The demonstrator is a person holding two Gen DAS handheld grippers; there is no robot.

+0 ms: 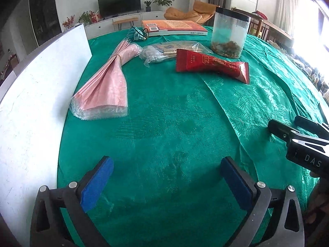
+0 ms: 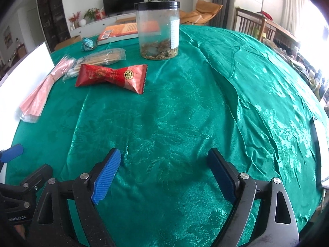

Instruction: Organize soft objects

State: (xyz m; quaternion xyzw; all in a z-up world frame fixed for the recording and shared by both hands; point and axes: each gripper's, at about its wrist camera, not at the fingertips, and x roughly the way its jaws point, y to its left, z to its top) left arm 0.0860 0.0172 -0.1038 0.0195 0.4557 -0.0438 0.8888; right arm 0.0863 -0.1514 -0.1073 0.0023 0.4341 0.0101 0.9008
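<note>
Both claws, left claw (image 1: 167,174) and right claw (image 2: 164,170), hang spread and empty; the red packet (image 2: 112,77) looks light, crinkly, best pinched at its narrow waist.

Table (image 1: 174,133) has a green cloth; well ahead of the jaws sit pink bags (image 1: 107,84), a red packet (image 1: 211,64), swabs (image 1: 156,52), jar (image 1: 229,35), book (image 1: 174,27).

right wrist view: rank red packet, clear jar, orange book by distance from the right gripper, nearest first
From the right gripper:
1. Red packet, ahead and left on the green cloth.
2. Clear jar, straight ahead, behind the packet, upright with its black lid on.
3. Orange book, far edge, left of and behind the jar.
</note>
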